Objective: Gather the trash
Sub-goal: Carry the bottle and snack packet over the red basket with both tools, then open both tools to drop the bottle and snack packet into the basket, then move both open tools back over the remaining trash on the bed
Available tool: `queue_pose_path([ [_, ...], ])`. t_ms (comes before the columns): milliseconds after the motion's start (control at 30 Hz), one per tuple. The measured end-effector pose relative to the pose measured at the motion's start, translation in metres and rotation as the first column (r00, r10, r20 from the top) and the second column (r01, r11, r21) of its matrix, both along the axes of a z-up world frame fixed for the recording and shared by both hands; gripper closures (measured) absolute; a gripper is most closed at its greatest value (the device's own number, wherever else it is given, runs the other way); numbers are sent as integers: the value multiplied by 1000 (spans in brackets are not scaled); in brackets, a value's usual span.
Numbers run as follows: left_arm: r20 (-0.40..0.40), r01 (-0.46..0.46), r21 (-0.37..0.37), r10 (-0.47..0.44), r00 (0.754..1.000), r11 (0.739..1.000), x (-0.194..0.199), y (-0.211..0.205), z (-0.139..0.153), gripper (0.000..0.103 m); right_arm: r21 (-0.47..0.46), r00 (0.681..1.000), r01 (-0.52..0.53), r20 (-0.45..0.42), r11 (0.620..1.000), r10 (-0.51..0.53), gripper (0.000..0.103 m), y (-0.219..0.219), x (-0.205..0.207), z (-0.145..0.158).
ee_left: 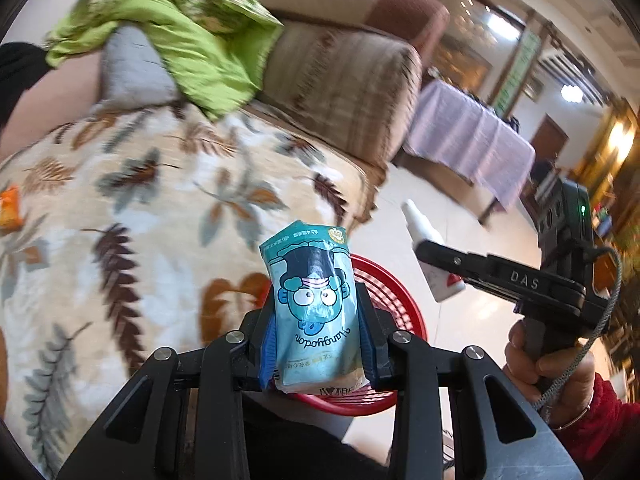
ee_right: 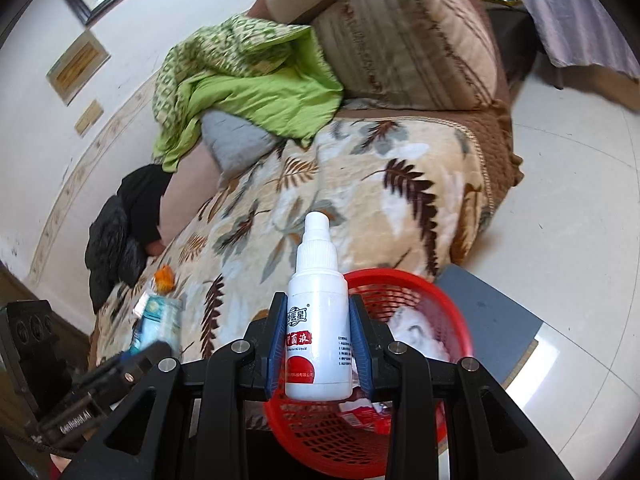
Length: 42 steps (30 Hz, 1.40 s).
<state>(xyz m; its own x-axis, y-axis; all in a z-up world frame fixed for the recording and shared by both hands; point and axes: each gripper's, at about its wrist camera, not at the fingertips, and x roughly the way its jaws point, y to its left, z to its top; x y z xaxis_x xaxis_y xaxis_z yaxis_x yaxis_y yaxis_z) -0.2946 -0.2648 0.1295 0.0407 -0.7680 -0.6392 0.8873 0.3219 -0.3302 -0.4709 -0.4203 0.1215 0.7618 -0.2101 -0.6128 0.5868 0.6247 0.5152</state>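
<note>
Left gripper [ee_left: 316, 320] clamped on blue snack wrapper [ee_left: 310, 300], pads on both sides, wrapper upright and crumpled. Right gripper [ee_right: 319, 344] clamped on white spray bottle [ee_right: 318, 320], pads around the body, nozzle pointing away from the camera. Both loads hang over the red basket [ee_right: 420, 308], which sits on the floor just beside the front edge of the sofa [ee_right: 400, 52]; some white and red trash is already inside

Step in hand looks like the drop. Tips:
- centre each load over the basket opening, not the rim, before opening the fingers
- bottle is rigid and will bounce on mesh, so lower it close first
- wrapper is light and may cling to a pad; open wide, small shake if it hangs
- release one at a time so the tools don't clash

Still on the leaf-print blanket [ee_right: 360, 184]: orange scrap [ee_right: 164, 278] toward its far edge, likely the next pickup
</note>
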Motion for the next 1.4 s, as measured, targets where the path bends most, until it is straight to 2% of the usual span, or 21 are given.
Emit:
queue_pose_path([
  [267,0,62,71,-63,998,996,-28,-36,-16,69,53,1000,-4,9,999,4,70,-10,-9,-16],
  [300,-2,63,78,-63,998,995,-29,-37,-17,67,61,1000,-10,3,998,10,69,-10,-9,-19],
  [367,-8,61,92,-60,998,994,-31,-40,-21,58,69,1000,-10,-12,998,10,68,-11,-9,-23],
  [433,-21,66,95,-64,998,993,-30,-40,-22,58,61,1000,-1,-10,998,1,61,-11,-12,-22],
  [600,-32,46,71,-44,999,996,-24,-32,-16,55,17,1000,-1,-6,1000,1,61,-8,-13,-11],
  [800,2,-3,38,2,1000,999,-11,-9,-4,50,23,999,-43,-4,999,44,61,2,3,-7],
  [967,42,-115,27,114,993,993,20,25,-1,45,13,994,-106,-19,994,106,59,19,26,-6],
  [1033,45,-170,24,169,985,985,37,40,-1,43,6,990,-140,-27,990,140,54,28,41,-4],
  [1200,77,-336,26,333,940,942,85,89,-6,43,-29,971,-235,-55,972,233,51,55,83,1],
  [1267,99,-409,24,404,909,912,106,110,-7,41,-38,960,-276,-67,960,274,50,68,103,1],
  [1333,133,-486,17,480,867,874,128,133,-11,36,-46,946,-318,-82,947,314,49,81,123,2],
  [1400,148,-576,19,567,810,817,154,159,-20,35,-57,928,-365,-94,929,359,48,96,147,3],
])
